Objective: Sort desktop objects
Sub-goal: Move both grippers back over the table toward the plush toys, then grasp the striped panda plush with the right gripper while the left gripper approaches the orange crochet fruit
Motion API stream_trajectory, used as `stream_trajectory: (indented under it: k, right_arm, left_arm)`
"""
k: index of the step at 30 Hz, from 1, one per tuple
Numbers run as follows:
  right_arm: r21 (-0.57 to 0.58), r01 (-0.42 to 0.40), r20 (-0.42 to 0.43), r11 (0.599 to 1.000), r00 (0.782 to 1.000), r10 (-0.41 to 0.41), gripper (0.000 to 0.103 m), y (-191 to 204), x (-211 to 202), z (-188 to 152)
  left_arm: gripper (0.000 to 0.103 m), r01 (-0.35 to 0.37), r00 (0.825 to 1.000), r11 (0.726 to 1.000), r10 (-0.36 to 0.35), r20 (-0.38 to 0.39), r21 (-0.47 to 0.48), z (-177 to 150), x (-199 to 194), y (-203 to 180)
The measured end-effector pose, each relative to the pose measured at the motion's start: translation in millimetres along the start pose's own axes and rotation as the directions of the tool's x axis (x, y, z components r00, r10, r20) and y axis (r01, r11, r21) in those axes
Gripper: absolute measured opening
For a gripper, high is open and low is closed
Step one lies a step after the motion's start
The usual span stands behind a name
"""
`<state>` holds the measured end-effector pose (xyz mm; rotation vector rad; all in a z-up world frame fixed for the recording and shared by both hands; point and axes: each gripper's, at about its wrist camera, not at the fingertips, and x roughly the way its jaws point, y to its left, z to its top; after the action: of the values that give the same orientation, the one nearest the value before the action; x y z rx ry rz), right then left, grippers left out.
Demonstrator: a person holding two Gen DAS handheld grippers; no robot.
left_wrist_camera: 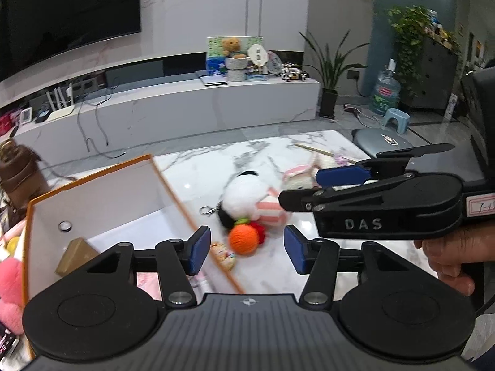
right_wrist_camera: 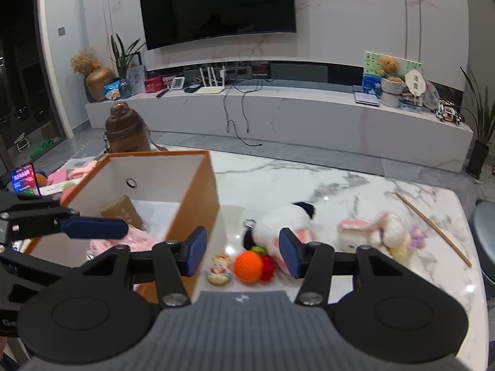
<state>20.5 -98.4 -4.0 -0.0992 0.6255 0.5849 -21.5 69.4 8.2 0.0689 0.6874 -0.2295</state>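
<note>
The box [right_wrist_camera: 161,185] stands at the table's [right_wrist_camera: 309,179] left, its orange edge just beside the toys. The left gripper [left_wrist_camera: 244,249] and right gripper [right_wrist_camera: 243,255] both gape, empty, above the orange ball [right_wrist_camera: 248,264] and plush dog [right_wrist_camera: 287,219]. Bare marble lies beyond. Only the right view shows the whole stick [right_wrist_camera: 433,228] near the right edge.

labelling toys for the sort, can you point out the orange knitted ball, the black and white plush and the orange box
orange knitted ball [right_wrist_camera: 247,263]: right wrist view, centre of the yarn ball
black and white plush [right_wrist_camera: 286,218]: right wrist view, white body
orange box [right_wrist_camera: 198,199]: right wrist view, outer orange side wall
</note>
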Motion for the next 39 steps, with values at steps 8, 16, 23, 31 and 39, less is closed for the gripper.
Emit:
stream_trajectory:
  k: [8, 16, 23, 31, 39]
  right_arm:
    - [0.045, 0.052, -0.031, 0.998, 0.998, -0.051, 0.054, -44.8, 4.0, -12.5]
    - [0.086, 0.069, -0.048, 0.994, 0.997, -0.065, 0.054, -67.8, 8.3, -21.6]
    - [0.102, 0.07, -0.078, 0.992, 0.995, -0.063, 0.055, -76.5, 28.6, -27.9]
    - [0.036, 0.044, -0.079, 0.998, 0.996, -0.041, 0.065, -54.9, 73.2, -21.9]
    - [0.02, 0.058, -0.107, 0.998, 0.993, -0.055, 0.067, -46.8, 127.4, -19.7]
  left_arm:
    - [0.062, 0.021, 0.999, 0.999, -0.02, -0.026, 0.037, 3.3, 20.8, -24.8]
    - [0.066, 0.011, 0.999, 0.995, -0.007, -0.04, 0.099, 11.1, 37.9, -37.3]
    - [0.07, -0.035, 0.999, 0.999, 0.035, 0.015, -0.031, 32.4, 51.8, -6.5]
    - [0.077, -0.073, 0.997, 0.981, 0.073, -0.006, -0.181, 45.7, 71.4, 32.7]
    - [0.077, -0.087, 0.995, 0.977, 0.076, -0.061, -0.195, 40.8, 86.9, 48.1]
